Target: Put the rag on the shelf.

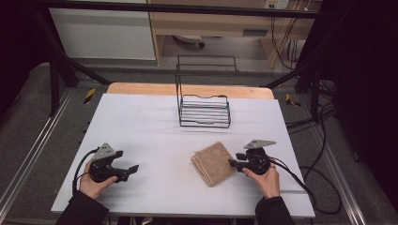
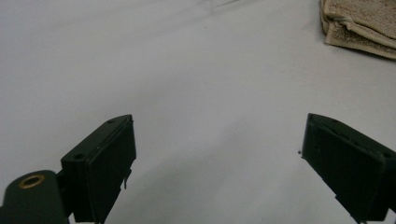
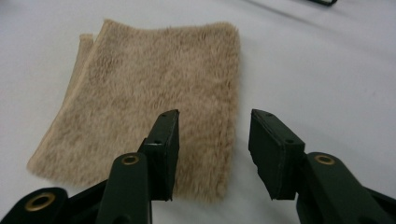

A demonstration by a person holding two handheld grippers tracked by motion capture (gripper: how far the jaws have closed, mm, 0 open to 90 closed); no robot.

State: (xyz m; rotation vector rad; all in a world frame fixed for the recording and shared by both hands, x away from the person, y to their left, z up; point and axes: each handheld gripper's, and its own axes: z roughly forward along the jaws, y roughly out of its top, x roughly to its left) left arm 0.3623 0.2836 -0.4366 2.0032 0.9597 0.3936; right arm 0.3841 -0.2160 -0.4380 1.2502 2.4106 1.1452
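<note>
Right gripper [image 3: 212, 154] sits jaws apart at the folded towel's [image 1: 214, 162] near-right edge to pinch it, left gripper [image 1: 126, 169] idles wide open near the desk's [image 1: 141, 122] front-left corner.

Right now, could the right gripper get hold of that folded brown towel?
Probably yes. The right gripper sits at the edge of the folded towel, jaws apart with the edge between them and not yet pressing on it. Nothing stands between them on the white table.

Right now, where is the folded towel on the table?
In the high view the folded towel lies right of the table's middle, just left of the right gripper and nearer the person than the black wire rack.
</note>
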